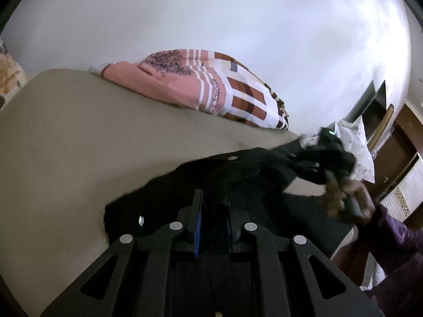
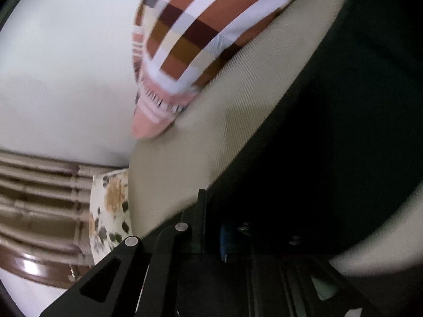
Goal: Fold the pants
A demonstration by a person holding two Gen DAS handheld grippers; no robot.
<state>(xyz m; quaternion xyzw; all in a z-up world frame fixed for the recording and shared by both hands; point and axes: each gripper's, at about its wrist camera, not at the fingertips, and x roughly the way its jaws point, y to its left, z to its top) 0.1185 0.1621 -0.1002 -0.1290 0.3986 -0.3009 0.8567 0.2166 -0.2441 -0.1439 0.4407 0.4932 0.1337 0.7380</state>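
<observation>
Black pants with a metal waist button lie on the beige bed. My left gripper is shut on a bunched fold of the waist fabric. At the right of the left wrist view my right gripper, held by a hand, pinches the far end of the waistband. In the right wrist view the black pants fill the right side and my right gripper is shut on them; the right finger is hidden in dark cloth.
A pink and checked folded blanket lies at the back of the bed, also in the right wrist view. A floral pillow and brown headboard are at left. A white printed pillow and wooden furniture are at right.
</observation>
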